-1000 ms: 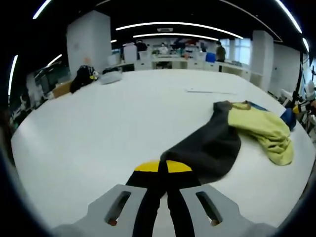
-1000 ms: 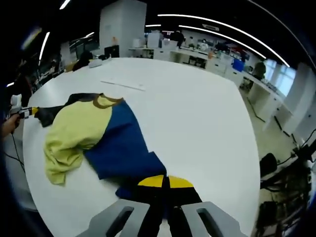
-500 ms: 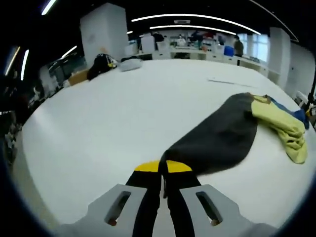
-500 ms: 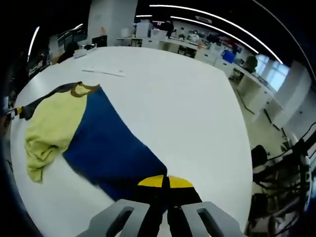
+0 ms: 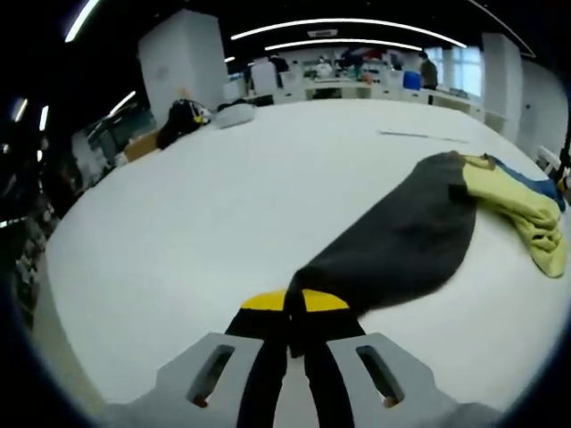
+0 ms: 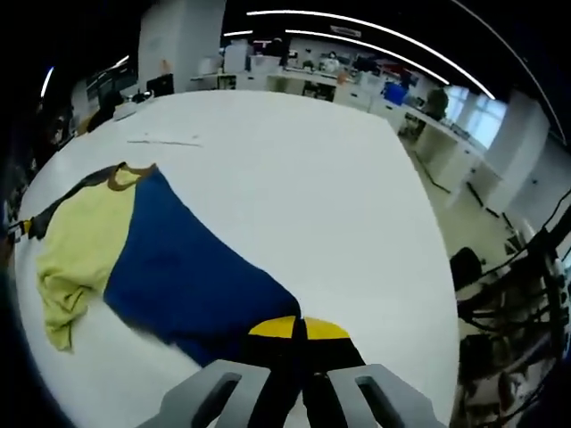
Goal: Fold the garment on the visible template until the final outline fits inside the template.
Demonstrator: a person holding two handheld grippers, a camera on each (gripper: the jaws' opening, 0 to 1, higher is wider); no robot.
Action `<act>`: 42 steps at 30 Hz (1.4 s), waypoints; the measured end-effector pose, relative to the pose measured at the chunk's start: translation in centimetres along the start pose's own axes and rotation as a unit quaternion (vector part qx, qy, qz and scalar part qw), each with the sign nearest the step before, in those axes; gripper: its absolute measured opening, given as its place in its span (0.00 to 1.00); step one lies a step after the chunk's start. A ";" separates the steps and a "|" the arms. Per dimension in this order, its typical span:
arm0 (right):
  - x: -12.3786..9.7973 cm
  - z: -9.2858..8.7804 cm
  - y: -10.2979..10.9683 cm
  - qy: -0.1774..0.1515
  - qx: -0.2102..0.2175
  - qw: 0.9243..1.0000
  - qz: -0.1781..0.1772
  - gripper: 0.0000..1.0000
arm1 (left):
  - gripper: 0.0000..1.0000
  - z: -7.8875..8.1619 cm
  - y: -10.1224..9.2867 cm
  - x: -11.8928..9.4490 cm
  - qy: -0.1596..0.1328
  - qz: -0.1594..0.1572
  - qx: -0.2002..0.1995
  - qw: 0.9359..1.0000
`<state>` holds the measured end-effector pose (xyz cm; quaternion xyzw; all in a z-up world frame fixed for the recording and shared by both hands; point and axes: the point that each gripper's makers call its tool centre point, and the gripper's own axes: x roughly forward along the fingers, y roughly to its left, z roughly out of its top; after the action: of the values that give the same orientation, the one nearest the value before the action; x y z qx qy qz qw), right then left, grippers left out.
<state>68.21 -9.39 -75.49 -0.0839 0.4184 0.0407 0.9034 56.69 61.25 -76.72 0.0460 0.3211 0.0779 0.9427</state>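
early going: left tool point(image 5: 294, 314) and right tool point(image 6: 299, 328) each clamped on a sleeve, shirt point(image 6: 169, 267) stretched over the bench point(image 5: 196, 205), no fold made.

Left gripper view: the white table point(image 5: 205, 205) lies bare to the left and far side of the garment point(image 5: 401, 241), giving open passage there. Obstacles sit only at the far left edge: a dark bag point(image 5: 178, 120) and a pale bundle point(image 5: 234, 113) just beside it. A thin flat sheet point(image 5: 419, 135) lies far right, apart from the garment.

Right gripper view: the table point(image 6: 339, 205) is bare right of and beyond the garment point(image 6: 169, 267). The garment covers the near left area.
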 end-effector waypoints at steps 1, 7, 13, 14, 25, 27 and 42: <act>-0.4 0.0 0.4 -0.002 0.007 1.000 0.001 0.00 | 0.09 0.1 -0.2 -0.1 -0.004 -0.005 0.001 1.000; -3.1 0.6 1.9 -0.029 0.059 0.998 -0.003 0.14 | 0.27 1.1 -1.5 -0.9 -0.030 -0.034 0.000 0.999; -4.7 0.4 3.4 -0.031 0.083 0.996 0.005 0.33 | 0.41 1.7 -3.2 -1.6 -0.047 -0.076 -0.009 0.996; -4.9 0.3 3.8 -0.028 0.089 0.996 0.008 0.35 | 0.44 1.8 -3.7 -1.7 -0.050 -0.089 -0.009 0.995; -2.3 -0.8 1.9 -0.008 0.130 0.991 0.008 0.51 | 0.65 2.8 -6.8 -3.4 -0.083 -0.159 -0.002 0.984; -2.2 -1.2 1.8 -0.002 0.137 0.991 0.008 0.52 | 0.69 2.9 -7.3 -3.5 -0.086 -0.167 -0.002 0.982; -2.7 -2.3 2.5 0.002 0.189 0.982 0.000 0.51 | 0.88 4.3 -10.6 -5.5 -0.122 -0.230 0.016 0.966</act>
<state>64.39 -7.38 -75.22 0.0887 0.4205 -0.0395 0.9021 56.25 49.66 -71.48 -0.0045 0.2071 -0.1520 0.9664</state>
